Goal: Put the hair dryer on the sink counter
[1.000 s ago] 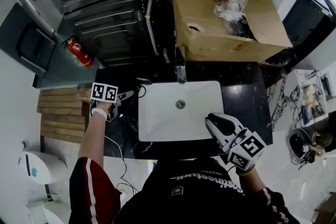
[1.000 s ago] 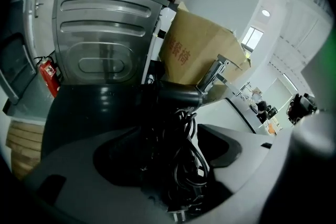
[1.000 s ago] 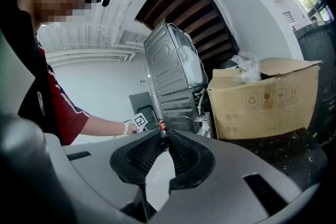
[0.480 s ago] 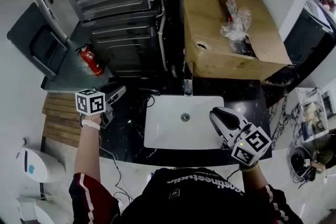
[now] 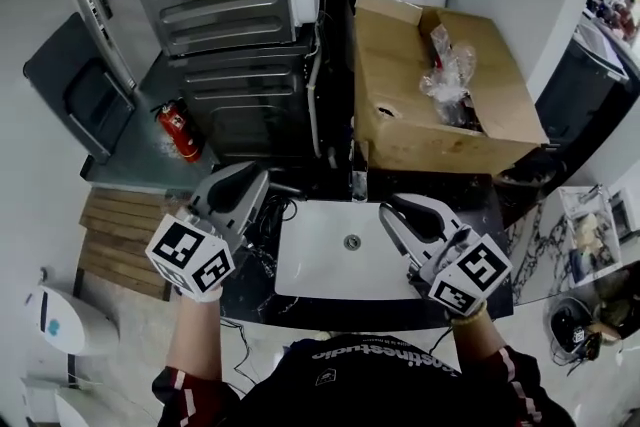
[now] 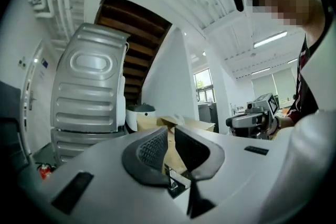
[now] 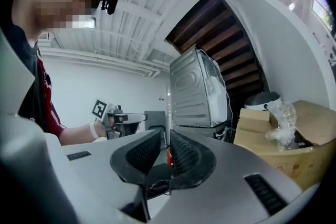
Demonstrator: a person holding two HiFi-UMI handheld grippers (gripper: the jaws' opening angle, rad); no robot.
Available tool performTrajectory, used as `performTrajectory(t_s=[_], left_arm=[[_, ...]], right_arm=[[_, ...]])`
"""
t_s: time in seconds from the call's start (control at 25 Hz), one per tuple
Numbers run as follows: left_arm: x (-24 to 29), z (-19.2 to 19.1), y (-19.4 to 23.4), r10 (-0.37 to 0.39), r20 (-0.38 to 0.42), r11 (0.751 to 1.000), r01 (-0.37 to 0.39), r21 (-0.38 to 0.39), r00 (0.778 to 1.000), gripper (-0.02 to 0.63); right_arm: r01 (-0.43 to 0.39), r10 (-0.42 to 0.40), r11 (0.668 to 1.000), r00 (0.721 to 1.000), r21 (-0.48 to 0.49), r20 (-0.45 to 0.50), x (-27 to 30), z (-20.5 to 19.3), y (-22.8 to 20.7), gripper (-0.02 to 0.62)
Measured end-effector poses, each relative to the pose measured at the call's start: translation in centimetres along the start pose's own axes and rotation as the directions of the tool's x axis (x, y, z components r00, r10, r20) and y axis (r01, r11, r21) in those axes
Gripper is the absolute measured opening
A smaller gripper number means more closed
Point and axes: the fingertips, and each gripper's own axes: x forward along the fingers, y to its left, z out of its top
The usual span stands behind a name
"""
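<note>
The left gripper (image 6: 170, 134) is closing its jaws, pads nearly together, nothing between them. The right gripper (image 7: 165, 139) has its jaws almost touching, empty. Just past the left fingertips, on the black sink counter (image 5: 470, 200) beside the white basin (image 5: 320, 275), lies the hair dryer (image 5: 272, 212) (a dark corded shape, hard to make out).

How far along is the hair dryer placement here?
Done: unclear. Dark cords lie on the black counter left of the sink, but I cannot make out the hair dryer itself. In hand: nothing. The left gripper, above that spot, has its tongs closing on air, and the right gripper is empty too. Left: likely only confirming the placement.
</note>
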Motion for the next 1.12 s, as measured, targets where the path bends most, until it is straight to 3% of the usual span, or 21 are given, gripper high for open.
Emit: performTrajectory(t_s=[0.12, 0.28, 0.4, 0.52, 0.6, 0.68, 0.8, 0.92, 1.12], left_arm=[[0.3, 1.4, -2.8, 0.029, 0.062, 0.999, -0.031, 0.027, 0.998, 0.044], [1.7, 1.1, -6.0, 0.013, 0.092, 1.0, -0.016, 0.027, 0.996, 0.041], [2.6, 0.0, -6.7, 0.03, 0.103, 1.0, -0.031, 0.006, 0.994, 0.04], [3.7, -2.4, -6.6, 0.099, 0.107, 0.995, -0.098, -0.011, 0.989, 0.037], [4.7, -4.6, -7.0, 0.135, 0.086, 0.991, -0.135, -0.006, 0.987, 0.035], [5.3, -7.0, -7.5, 0.163, 0.046, 0.987, -0.163, 0.004, 0.986, 0.034], [5.0, -9.2, -7.9, 0.201, 0.009, 0.979, -0.202, 0.015, 0.979, 0.034], [5.0, -10.1, -7.4, 0.211, -0.003, 0.978, -0.211, 0.012, 0.978, 0.034], [5.3, -11.0, -7.5, 0.186, -0.025, 0.982, -0.186, -0.025, 0.982, 0.034]], right_arm=[[-0.014, 0.015, 1.0, 1.0, -0.012, 0.019, 0.5, 0.7, 0.9, 0.077], [0.006, -0.004, 1.0, 0.999, -0.031, 0.045, 0.6, 1.3, 1.2, 0.077], [0.043, -0.041, 0.999, 0.997, -0.031, 0.061, 0.6, 1.3, 0.9, 0.077], [0.126, -0.124, 0.992, 0.989, -0.013, 0.084, 0.5, -0.1, -0.8, 0.077], [0.224, -0.229, 0.973, 0.969, 0.056, 0.092, 0.3, -3.0, -3.2, 0.077], [0.335, -0.343, 0.934, 0.938, 0.128, 0.044, -0.3, -6.8, -5.0, 0.083], [0.451, -0.455, 0.882, 0.89, 0.134, -0.004, -2.4, -9.7, -5.2, 0.087], [0.491, -0.494, 0.867, 0.869, 0.079, 0.015, -3.1, -9.2, -5.1, 0.087], [0.502, -0.503, 0.864, 0.864, 0.023, 0.02, -3.0, -9.2, -5.0, 0.087]])
